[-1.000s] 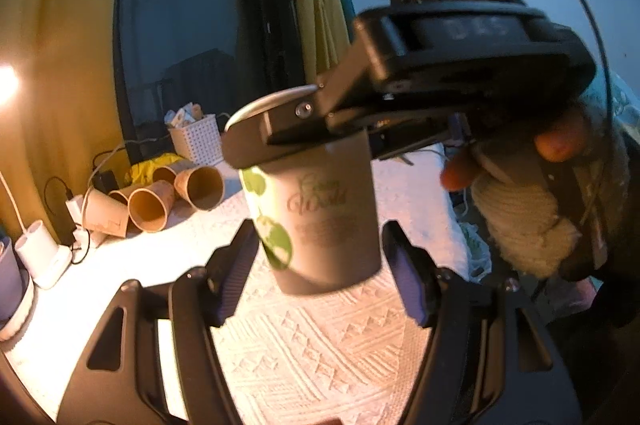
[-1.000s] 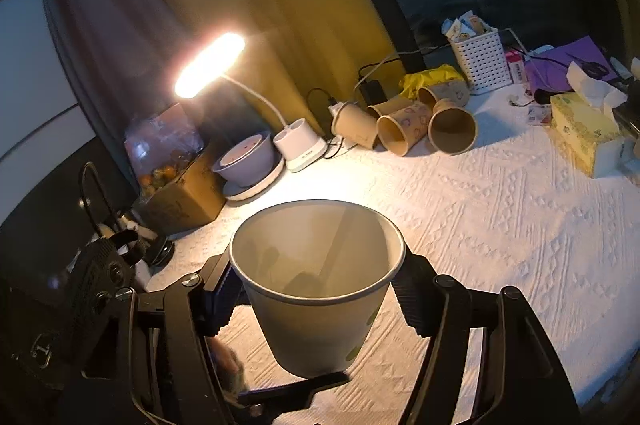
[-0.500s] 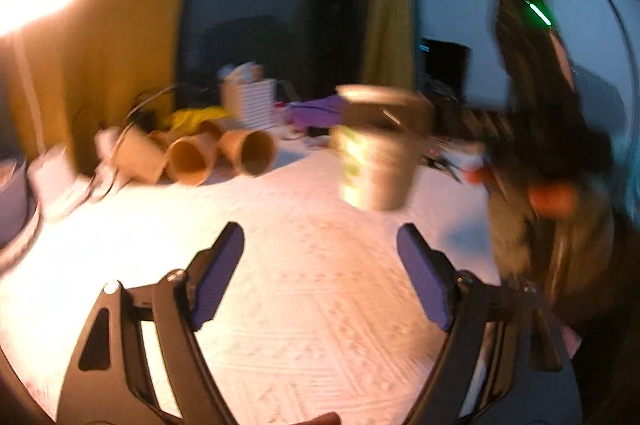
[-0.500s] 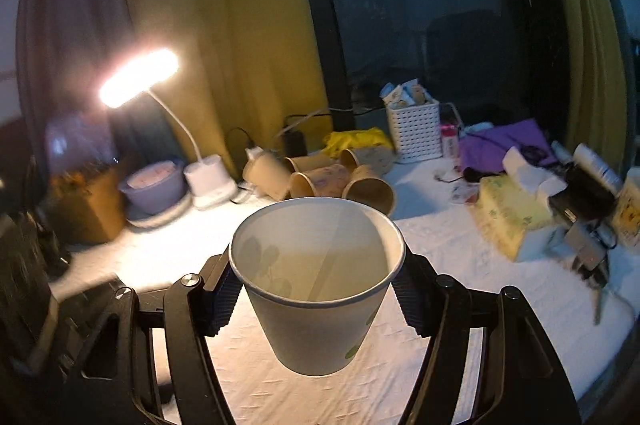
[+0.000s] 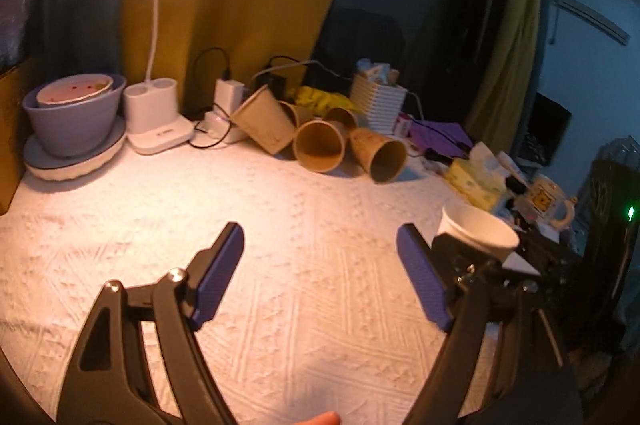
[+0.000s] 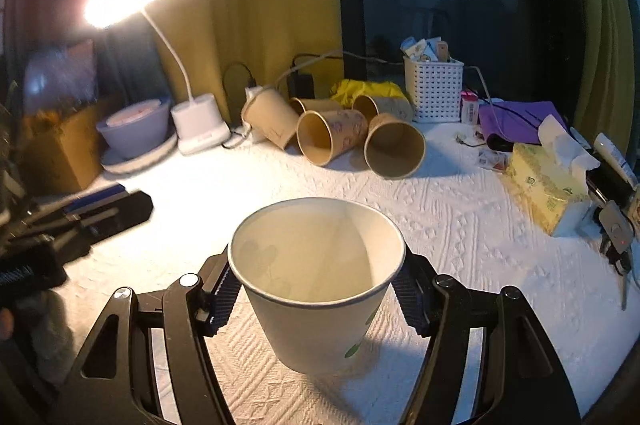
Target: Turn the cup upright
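A white paper cup (image 6: pixel 320 281) with green leaf prints stands mouth up between my right gripper's (image 6: pixel 316 299) two pads, which are shut on its sides. It is low over the white tablecloth (image 6: pixel 460 225); I cannot tell if its base touches. In the left wrist view the same cup (image 5: pixel 476 231) shows at the right, held by the right gripper. My left gripper (image 5: pixel 320 277) is open and empty over the cloth, with its right finger (image 5: pixel 420 281) beside the cup.
Several brown paper cups (image 6: pixel 332 139) lie on their sides at the back. A lit desk lamp (image 6: pixel 200 127), a purple bowl (image 6: pixel 134 129), a white basket (image 6: pixel 434 95) and a tissue box (image 6: pixel 548 185) stand around the cloth. A mug (image 5: pixel 548 201) stands at the right.
My left gripper has let go of the cup and pulled back to the left, open. My right gripper has lowered the upright cup toward the cloth.
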A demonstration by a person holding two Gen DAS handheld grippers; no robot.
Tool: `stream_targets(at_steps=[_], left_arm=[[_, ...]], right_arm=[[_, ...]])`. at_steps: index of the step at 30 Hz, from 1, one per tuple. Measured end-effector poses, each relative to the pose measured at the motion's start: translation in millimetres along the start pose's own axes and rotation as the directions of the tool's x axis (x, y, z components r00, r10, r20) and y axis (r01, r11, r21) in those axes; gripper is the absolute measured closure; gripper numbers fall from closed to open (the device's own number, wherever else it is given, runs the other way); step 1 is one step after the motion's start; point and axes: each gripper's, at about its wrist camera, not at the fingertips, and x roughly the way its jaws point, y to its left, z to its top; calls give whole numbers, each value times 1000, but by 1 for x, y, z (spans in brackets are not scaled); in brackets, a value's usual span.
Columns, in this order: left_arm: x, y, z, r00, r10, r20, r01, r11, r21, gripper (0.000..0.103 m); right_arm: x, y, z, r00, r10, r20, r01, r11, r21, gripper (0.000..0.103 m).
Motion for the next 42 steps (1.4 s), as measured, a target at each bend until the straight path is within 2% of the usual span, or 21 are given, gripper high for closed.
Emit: stream_targets(at_steps=[3,9,16,18,20,27,30,42], left_arm=[[-2,1,0,1000,12,-3,-12,1000,-4,23],[-2,-4,-1,1000,28,2,-28,1000,15,23],[-2,-8,-2,1000,15,2,-15,999,34,23],[-2,-9,-3,1000,13,0,-13,999,38,23],[-2,-10,-3,1000,12,0,-12,999,41,23],[-1,-13,-5,1000,7,-2,-7,998,55,23],[0,-16,-7,1000,5,-13,-4,998,66,23],[-32,-50,-15,999,-9,50,3,993,119,23]], right_arm=[[6,2,-4,999,-36,-20,36,999,-15,34],[-2,1,-8,999,-43,-13,43,999,-16,34],[-9,2,-12,998,-51,-24,50,998,-24,33],[-11,2,-13,998,-54,-30,53,998,-27,31],[-14,2,-16,998,-57,-29,56,998,-33,22],[-24,-2,-18,998,-65,-27,64,997,-35,21],[-34,-5,-16,998,-65,-14,65,998,-21,21],[-80,-12,-19,998,-67,9,67,998,12,21]])
